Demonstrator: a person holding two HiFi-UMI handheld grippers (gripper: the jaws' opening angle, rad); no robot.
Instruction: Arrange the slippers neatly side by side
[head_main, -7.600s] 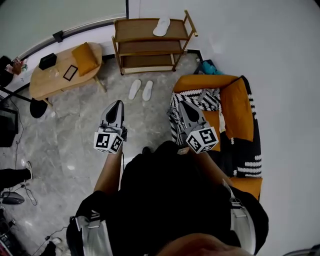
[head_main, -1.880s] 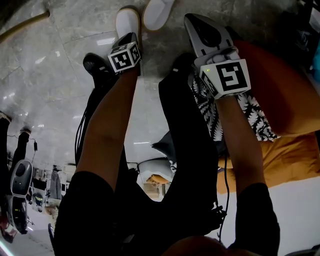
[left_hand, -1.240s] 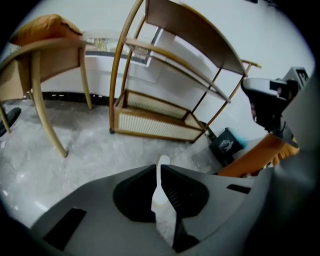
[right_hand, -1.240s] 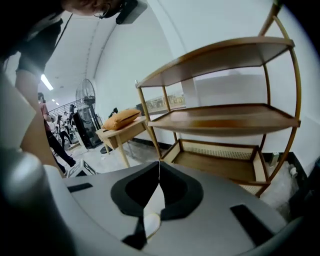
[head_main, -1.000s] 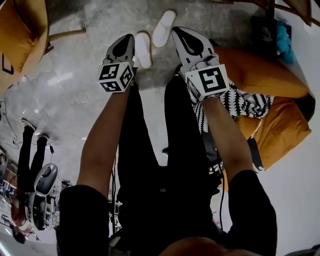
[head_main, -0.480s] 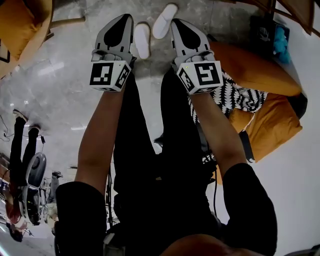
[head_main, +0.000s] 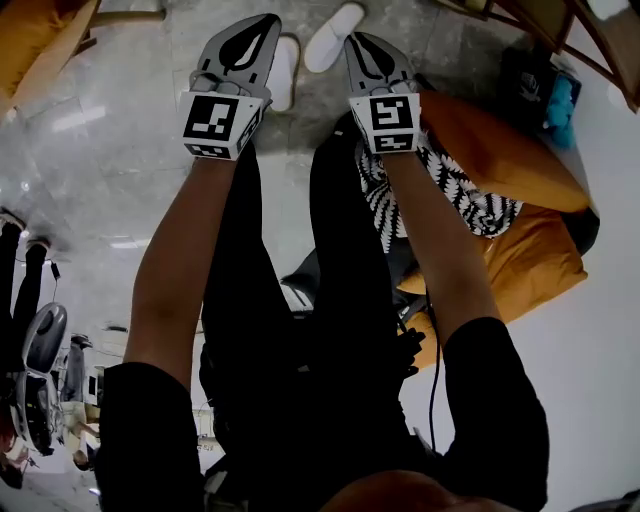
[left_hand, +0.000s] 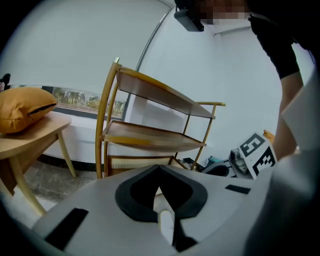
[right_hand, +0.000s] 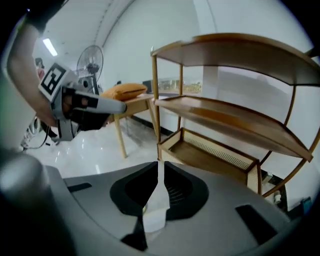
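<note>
Left gripper (left_hand: 159, 170): jaws pressed together and nothing pinched. A white sliver shows through the slot behind the tips, probably slipper on the floor (head_main: 130, 150) below.
Right gripper (right_hand: 160, 165): also pressed shut and, as far as I can judge, empty. A white wedge shows through its slot too.
Left slipper (head_main: 284, 75): on the floor just beside the left gripper's tip, on its inner side.
Right slipper (head_main: 336, 22): between the two gripper tips and a little beyond them. It is skewed and lies further out than its mate, so the pair is not yet level.
Beyond: a wooden shelf rack (right_hand: 235, 125) stands ahead of both grippers. An orange sofa (head_main: 500, 150) with a patterned throw (head_main: 450, 195) is off the right gripper's outer side.
Risk, shoving: shut jaws cannot take hold, and lowered like this they would likely push a slipper across the glossy floor and worsen the skew.
Risk, clash: the gripper tips sit near each other around one slipper, so they could knock together.
Writing: none legible, only the black-and-white squares on the marker cubes (head_main: 216, 124).
</note>
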